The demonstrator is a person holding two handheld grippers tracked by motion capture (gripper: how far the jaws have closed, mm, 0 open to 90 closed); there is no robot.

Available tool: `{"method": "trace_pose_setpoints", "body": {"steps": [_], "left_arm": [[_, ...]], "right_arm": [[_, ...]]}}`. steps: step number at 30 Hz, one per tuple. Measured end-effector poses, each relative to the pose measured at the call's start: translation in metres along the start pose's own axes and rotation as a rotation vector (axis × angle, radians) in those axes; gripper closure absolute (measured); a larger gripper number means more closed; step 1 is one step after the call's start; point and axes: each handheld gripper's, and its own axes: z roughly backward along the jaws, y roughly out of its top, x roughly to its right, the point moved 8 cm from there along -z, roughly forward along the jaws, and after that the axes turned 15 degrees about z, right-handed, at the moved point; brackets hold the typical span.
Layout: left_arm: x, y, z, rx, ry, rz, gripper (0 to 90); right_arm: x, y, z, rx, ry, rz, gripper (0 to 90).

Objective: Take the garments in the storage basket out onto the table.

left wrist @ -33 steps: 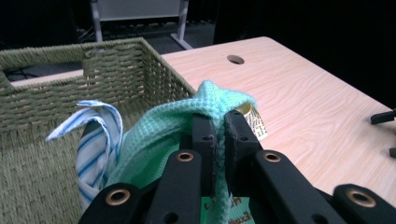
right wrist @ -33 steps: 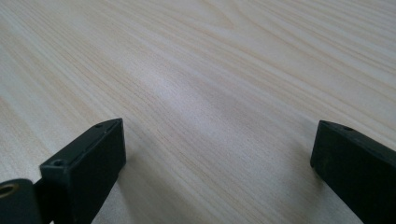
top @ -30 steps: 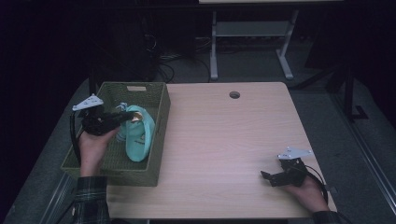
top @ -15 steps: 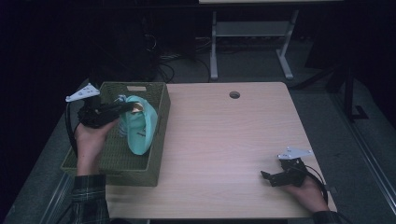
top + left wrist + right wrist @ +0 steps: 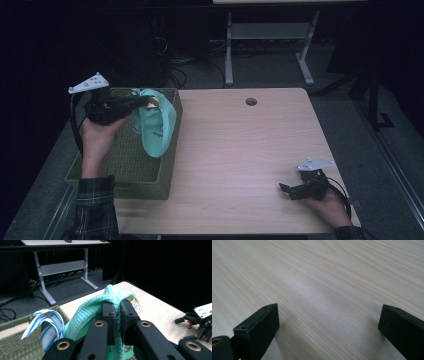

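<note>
Change: since the earlier high view your left gripper (image 5: 142,102) has risen and drifted toward the table side of the basket (image 5: 125,165); the mint towel (image 5: 155,127) has come up with it; your right gripper (image 5: 292,190) has kept its place.
Left grip: jaws pressed together on a fold at the top of the mint towel (image 5: 100,307); cloth bunches over both tips.
Towel position: hanging in the air above the basket's right wall; long axis near vertical, lower end below the rim line; whether that end still brushes the basket I cannot tell, the view is dim.
Neighbour: a blue-striped cloth (image 5: 48,323) lies in the basket just beside the towel.
Key relation: open table (image 5: 240,150) lies to the right of the towel; your left hand is the nearer one by far.
Left pose: forearm raised over the basket, gripper roughly level, pointing right.
Right grip: jaws spread wide (image 5: 327,322), nothing between; hand resting at the table's near right corner.
</note>
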Motion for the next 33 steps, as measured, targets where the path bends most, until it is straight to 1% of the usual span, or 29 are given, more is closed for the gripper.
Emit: {"method": "trace_pose_setpoints", "body": {"steps": [2,5,6,10,16,22,25,30,31,33], "left_arm": [[0.005,0.004,-0.001,0.004,-0.016,-0.009,83.9],[0.014,0.009,-0.004,0.017,-0.046,-0.010,84.1],[0.018,0.010,-0.005,0.016,-0.054,-0.019,84.1],[0.031,0.013,-0.008,0.020,-0.070,-0.039,84.1],[0.052,0.016,-0.017,0.009,-0.111,-0.070,84.3],[0.068,0.017,-0.030,-0.009,-0.149,-0.094,84.3],[0.075,0.015,-0.038,-0.021,-0.165,-0.104,84.3],[0.083,0.004,-0.054,-0.049,-0.194,-0.104,84.3],[0.083,0.004,-0.054,-0.049,-0.194,-0.104,84.3],[0.086,-0.003,-0.061,-0.064,-0.210,-0.103,84.3]], "right_arm": [[0.000,0.000,0.000,0.000,0.000,0.000,2.9],[0.000,0.000,0.000,0.000,0.000,0.000,2.9],[0.000,0.000,0.000,0.000,0.000,0.000,2.9],[0.000,0.000,0.000,0.000,0.000,0.000,2.9],[0.000,0.000,0.000,0.000,0.000,0.000,2.9],[0.000,0.000,0.000,0.001,-0.001,0.003,2.9],[0.000,0.000,0.000,0.002,-0.002,0.003,2.9],[0.000,0.000,0.000,0.002,-0.001,0.004,2.9],[0.000,0.000,0.000,0.002,-0.001,0.004,2.9],[0.000,0.000,0.000,0.002,0.000,0.003,2.9]]}}
